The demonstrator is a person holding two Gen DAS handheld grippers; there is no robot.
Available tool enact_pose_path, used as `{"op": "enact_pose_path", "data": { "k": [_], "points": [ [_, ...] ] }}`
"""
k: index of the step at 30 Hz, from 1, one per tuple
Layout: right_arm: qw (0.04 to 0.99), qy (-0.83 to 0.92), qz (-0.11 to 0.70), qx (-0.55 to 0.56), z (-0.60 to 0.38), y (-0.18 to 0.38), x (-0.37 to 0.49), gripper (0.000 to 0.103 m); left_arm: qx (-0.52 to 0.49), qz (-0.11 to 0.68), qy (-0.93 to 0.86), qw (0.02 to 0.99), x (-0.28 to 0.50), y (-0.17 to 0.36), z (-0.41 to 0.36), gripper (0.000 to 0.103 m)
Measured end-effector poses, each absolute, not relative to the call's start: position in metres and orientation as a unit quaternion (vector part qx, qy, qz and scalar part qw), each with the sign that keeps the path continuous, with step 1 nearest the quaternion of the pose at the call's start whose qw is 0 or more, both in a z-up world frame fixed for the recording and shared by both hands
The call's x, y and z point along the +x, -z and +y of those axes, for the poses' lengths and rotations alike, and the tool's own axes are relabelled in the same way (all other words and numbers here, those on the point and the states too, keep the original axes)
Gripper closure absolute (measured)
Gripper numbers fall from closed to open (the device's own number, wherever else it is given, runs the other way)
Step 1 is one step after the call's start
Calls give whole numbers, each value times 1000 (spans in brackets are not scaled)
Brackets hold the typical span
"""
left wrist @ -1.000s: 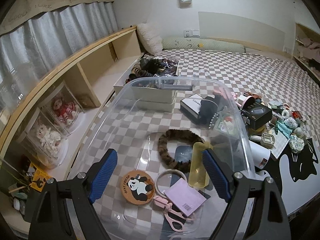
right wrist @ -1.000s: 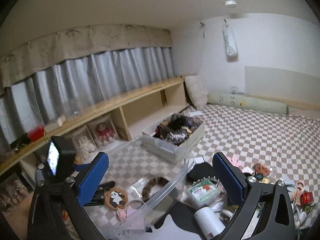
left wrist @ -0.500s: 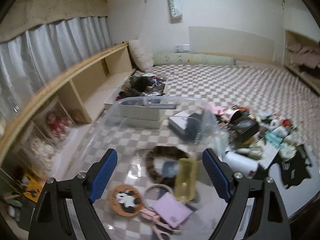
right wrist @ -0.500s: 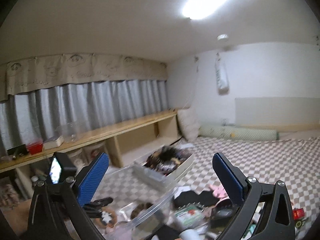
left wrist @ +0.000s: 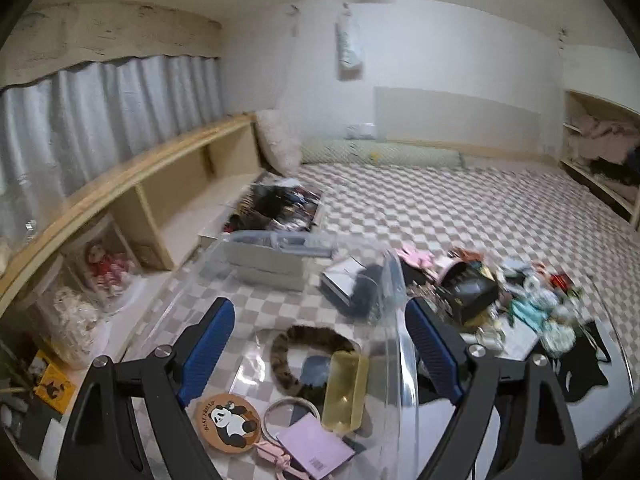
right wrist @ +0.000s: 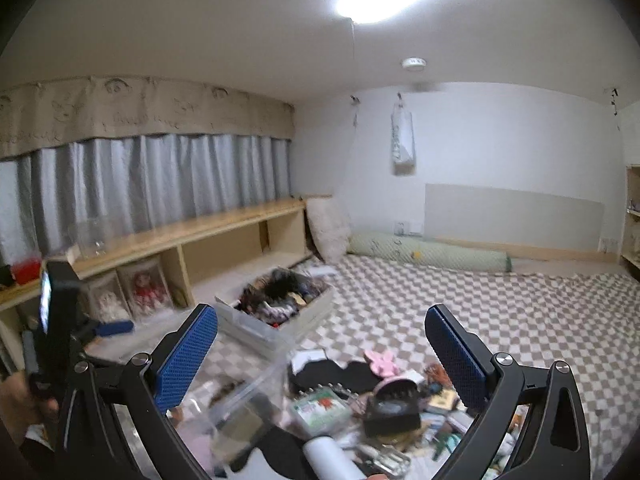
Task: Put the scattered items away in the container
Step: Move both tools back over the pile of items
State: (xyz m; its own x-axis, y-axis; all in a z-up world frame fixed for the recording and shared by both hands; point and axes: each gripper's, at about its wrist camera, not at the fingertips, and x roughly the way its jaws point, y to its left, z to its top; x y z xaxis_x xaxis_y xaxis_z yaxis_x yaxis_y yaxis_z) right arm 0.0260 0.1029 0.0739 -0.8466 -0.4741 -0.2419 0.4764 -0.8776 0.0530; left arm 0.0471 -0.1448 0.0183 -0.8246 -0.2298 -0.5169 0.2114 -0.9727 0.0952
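Both my tongs stand wide with nothing between the pads: my left gripper (left wrist: 320, 348) hangs over the clear plastic container (left wrist: 394, 280), its jaws opening, and my right gripper (right wrist: 322, 360) points out across the checkered bed cover (right wrist: 460, 312), holding nothing.

Inside the container lie a leopard-print headband (left wrist: 288, 350), a yellowish translucent case (left wrist: 344, 388), a round panda coaster (left wrist: 228, 420), a thin ring hoop (left wrist: 290, 408), a lilac card (left wrist: 314, 446) and something pink (left wrist: 276, 458) at the near edge. The container sits on the bed cover near its left edge, beside the low wooden shelf (left wrist: 168, 184).

Just right of the container the scattered items remain on the cover: a black box (left wrist: 474, 292), a white cylinder (right wrist: 332, 460), a green-and-white packet (right wrist: 320, 406), a pink bow clip (right wrist: 382, 362) and a blurred heap of small trinkets (left wrist: 540, 304).

Beyond the container stands a white bin of dark clutter (left wrist: 276, 208). Dolls in clear cases (left wrist: 104, 268) fill the shelf's near compartments.
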Motion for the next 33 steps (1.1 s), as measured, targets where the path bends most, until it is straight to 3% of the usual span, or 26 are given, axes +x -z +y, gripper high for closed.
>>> {"op": "enact_pose_path", "data": {
  "k": [1, 9, 28, 33],
  "points": [
    [242, 962, 6, 129, 106, -72, 25, 0, 266, -17, 956, 124, 47, -20, -141, 0],
    [203, 966, 7, 157, 138, -57, 14, 0, 205, -20, 977, 61, 42, -34, -102, 0],
    [114, 958, 17, 261, 201, -7, -16, 0, 275, -30, 961, -11, -19, -12, -24, 0],
    [87, 944, -24, 317, 217, 13, -34, 0, 302, -25, 953, -21, -38, 2, -11, 0]
  ]
}}
